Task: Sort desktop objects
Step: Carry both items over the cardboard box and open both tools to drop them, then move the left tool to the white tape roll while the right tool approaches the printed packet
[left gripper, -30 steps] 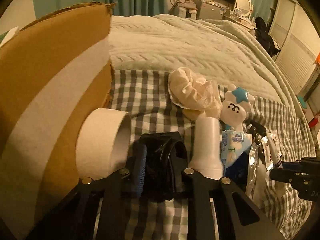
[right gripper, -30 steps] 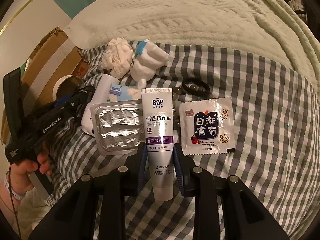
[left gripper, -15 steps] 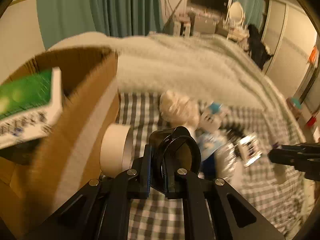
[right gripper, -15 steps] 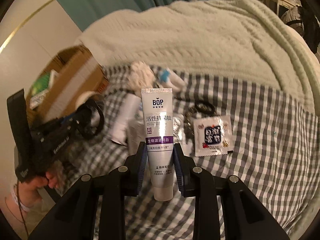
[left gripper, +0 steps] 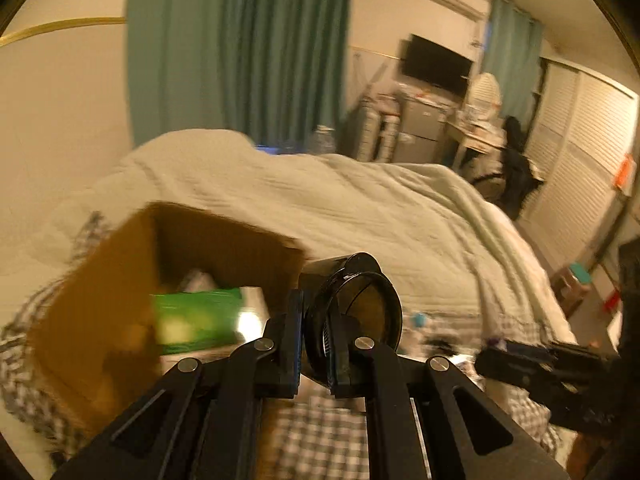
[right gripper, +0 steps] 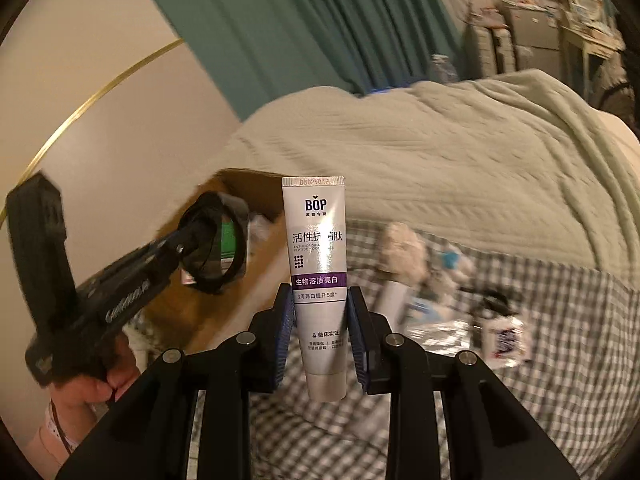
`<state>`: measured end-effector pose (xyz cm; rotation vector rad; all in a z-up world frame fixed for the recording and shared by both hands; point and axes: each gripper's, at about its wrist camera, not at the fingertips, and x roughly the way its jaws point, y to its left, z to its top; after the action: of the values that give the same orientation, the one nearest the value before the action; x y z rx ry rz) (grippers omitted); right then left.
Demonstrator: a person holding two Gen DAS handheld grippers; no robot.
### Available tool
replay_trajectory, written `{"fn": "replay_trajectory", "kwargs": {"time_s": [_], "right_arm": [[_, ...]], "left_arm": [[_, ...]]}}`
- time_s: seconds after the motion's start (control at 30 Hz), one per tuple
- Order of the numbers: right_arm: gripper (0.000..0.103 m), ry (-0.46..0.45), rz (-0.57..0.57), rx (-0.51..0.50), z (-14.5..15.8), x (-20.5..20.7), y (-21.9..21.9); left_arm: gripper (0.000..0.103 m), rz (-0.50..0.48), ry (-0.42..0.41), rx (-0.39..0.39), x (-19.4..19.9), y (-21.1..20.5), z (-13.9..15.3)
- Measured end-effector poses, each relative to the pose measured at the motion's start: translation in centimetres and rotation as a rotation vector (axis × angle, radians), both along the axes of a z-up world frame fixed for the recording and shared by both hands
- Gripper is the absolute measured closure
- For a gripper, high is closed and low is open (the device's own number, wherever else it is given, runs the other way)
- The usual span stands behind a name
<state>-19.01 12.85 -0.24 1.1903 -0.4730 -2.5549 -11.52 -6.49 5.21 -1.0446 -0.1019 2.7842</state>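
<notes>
- Fingers first: our left gripper (left gripper: 316,344) has its blue-padded fingers (left gripper: 294,336) pinched on a dark, ring-shaped black object (left gripper: 356,312), gripping it by the rim and holding it in the air.
- From the right wrist view we see that same left gripper (right gripper: 188,250) with the ring-shaped object (right gripper: 216,248) held up over the open cardboard box (right gripper: 248,196), with a hand (right gripper: 94,384) wrapped around its handle.
- Our right gripper (right gripper: 320,336) has its fingers (right gripper: 284,328) pressed on both sides of a white toothpaste tube (right gripper: 318,272), which stands upright, crimped end up, lifted off the bed.
- Down in the cardboard box (left gripper: 120,280) we spot a green-and-white packet (left gripper: 196,316) lying inside; the rest of the contents are blurred.
- Beyond the box, on the checked cloth (right gripper: 560,320), the remaining items lie close together: a crumpled white wad (right gripper: 404,252), a silver blister pack (right gripper: 436,328) and a small white sachet (right gripper: 504,338), all smeared by blur.
- Behind them we see the pale quilted blanket (left gripper: 360,208) covering the bed, and teal curtains (left gripper: 240,48) against the wall.
</notes>
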Motion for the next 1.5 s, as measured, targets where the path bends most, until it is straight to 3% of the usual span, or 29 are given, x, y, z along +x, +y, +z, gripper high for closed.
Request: {"fn": "replay_trajectory", "kwargs": {"time_s": [0.23,0.33,0.5,0.67,0.7,0.77,0.83,0.87,0.9,0.97,1.0,1.2,1.4,1.5], "right_arm": [[0.077,-0.017,0.081,-0.048,-0.9,-2.6,-5.7],[0.077,-0.034,0.107,-0.081,-1.9,-4.3,-7.8],[0.077,-0.068,0.154,-0.129,-3.6,-7.0,-11.0],[0.076,-0.079,0.168,-0.165,-4.3,-9.1,-13.4],[0.073,-0.074,0.160,-0.181,-4.3,-9.8,-13.6],[0.046,-0.062,0.148,-0.187,-4.1,-10.3,-13.5],[0.044,-0.034,0.139,-0.189,-3.4,-10.4,-13.4],[0.044,-0.022,0.138,-0.186,-3.1,-10.4,-13.4],[0.044,-0.008,0.139,-0.172,-2.7,-10.4,-13.2],[0.044,0.008,0.127,-0.147,-2.3,-10.3,-12.5],[0.044,0.016,0.118,-0.136,-2.0,-10.2,-12.0],[0.044,0.022,0.001,-0.015,-1.8,-8.1,-5.8],[0.044,-0.060,-0.181,0.085,-3.9,-4.1,3.1],[0.044,-0.093,-0.228,0.090,-5.0,-1.9,5.9]], "left_arm": [[0.093,0.148,-0.112,0.052,-2.0,-7.7,-3.2],[0.091,0.163,-0.103,0.101,-2.1,-9.7,-3.8],[0.089,0.177,-0.065,0.040,-2.6,-10.8,-3.4],[0.088,0.253,-0.052,0.000,-4.4,-12.7,-2.7],[0.088,0.265,-0.054,-0.009,-4.8,-13.0,-2.6],[0.087,0.295,-0.049,-0.034,-5.1,-13.3,-2.2],[0.084,0.302,-0.045,-0.039,-5.3,-13.3,-1.9],[0.075,0.298,-0.043,-0.028,-5.4,-13.2,-1.8],[0.060,0.294,-0.040,-0.015,-5.4,-13.1,-1.7],[0.040,0.285,-0.024,0.010,-5.1,-12.8,-1.3],[0.037,0.277,-0.010,0.021,-4.9,-12.5,-1.0],[0.030,0.186,-0.032,0.045,-3.9,-8.7,-0.2],[0.029,0.072,-0.060,0.053,-1.5,-2.2,-0.5],[0.026,0.046,-0.090,0.046,0.0,1.4,-1.6]]}}
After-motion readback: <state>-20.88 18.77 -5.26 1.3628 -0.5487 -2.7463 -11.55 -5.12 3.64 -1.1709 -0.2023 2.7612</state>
